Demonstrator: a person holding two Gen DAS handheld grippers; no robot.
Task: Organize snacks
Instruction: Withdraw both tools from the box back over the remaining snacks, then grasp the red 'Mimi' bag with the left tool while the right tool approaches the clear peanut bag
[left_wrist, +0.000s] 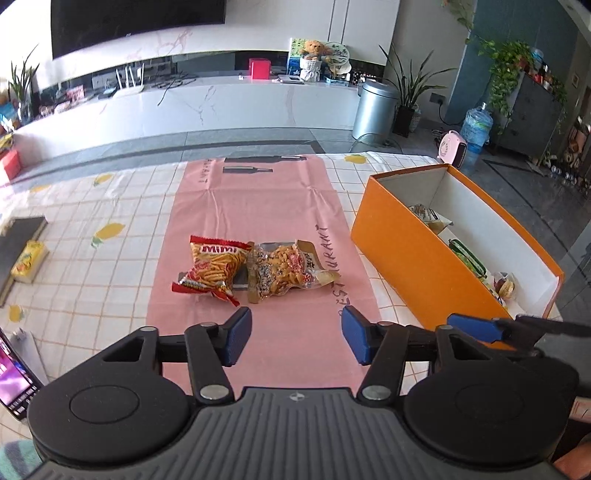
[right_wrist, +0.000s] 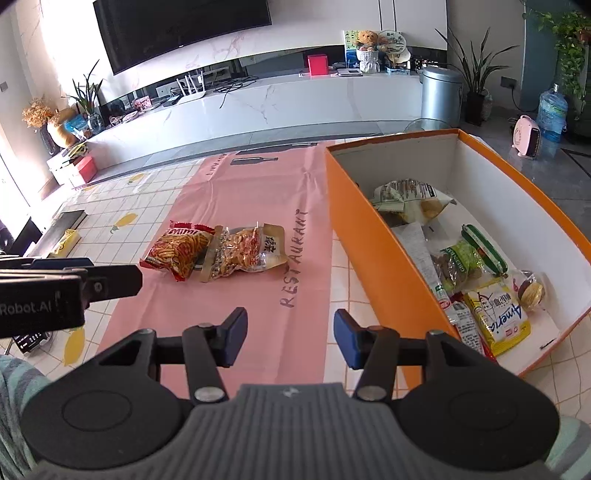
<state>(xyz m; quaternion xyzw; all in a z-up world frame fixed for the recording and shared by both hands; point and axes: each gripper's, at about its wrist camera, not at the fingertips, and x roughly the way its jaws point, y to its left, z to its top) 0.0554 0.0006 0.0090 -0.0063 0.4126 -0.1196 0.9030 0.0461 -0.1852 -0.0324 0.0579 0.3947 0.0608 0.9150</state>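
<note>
Left wrist: both my tongs, left gripper (left_wrist: 296, 336) and right gripper (right_wrist: 290, 334), gape wide, empty; two snack packets (left_wrist: 243, 271) mid-frame await boxing in orange box (right_wrist: 354, 225).

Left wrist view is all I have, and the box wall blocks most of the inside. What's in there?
Observer: The box holds several packs; a yellow pack lies at the near end.
Operator: Any bare floor left in it?
Observer: Yes, white floor shows along the right wall, past the green pack.
Operator: Is my right claw holding anything?
Observer: No, the right claw is open with nothing between its fingers, over the pink mat.
</note>
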